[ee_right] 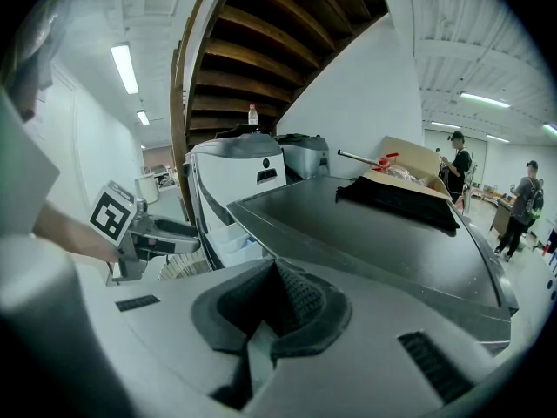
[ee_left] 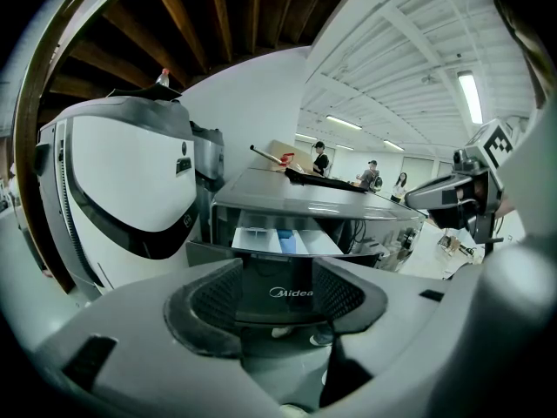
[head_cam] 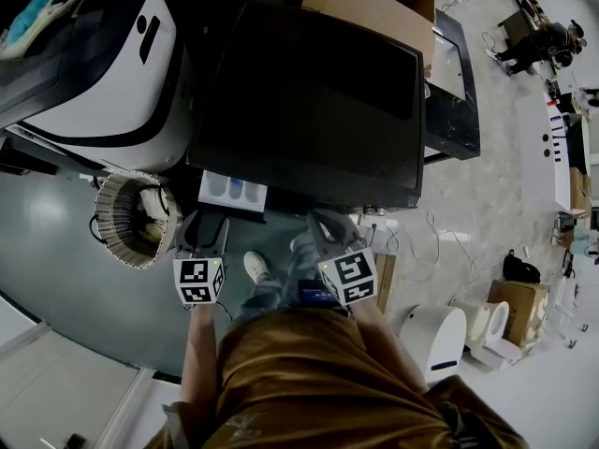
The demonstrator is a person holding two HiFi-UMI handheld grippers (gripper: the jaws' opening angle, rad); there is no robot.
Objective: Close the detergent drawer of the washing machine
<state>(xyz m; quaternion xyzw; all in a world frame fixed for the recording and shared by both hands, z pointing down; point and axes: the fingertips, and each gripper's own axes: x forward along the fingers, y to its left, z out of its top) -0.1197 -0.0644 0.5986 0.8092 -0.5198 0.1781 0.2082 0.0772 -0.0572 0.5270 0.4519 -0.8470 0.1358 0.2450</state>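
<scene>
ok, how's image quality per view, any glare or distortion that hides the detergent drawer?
Head view: dim, washer top near black, but the pale drawer stands out; edges bend. Left gripper view: heavy fisheye, dark corners, ceiling light blown out, drawer sharp and evenly lit. Right gripper view: same distortion, bright ceiling strip, drawer just a pale sliver.

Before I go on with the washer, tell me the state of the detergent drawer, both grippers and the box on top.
Detergent drawer: pulled out, open.
Left gripper: jaws apart, holding nothing.
Right gripper: jaws together, empty.
Cardboard box: open at the top.
</scene>
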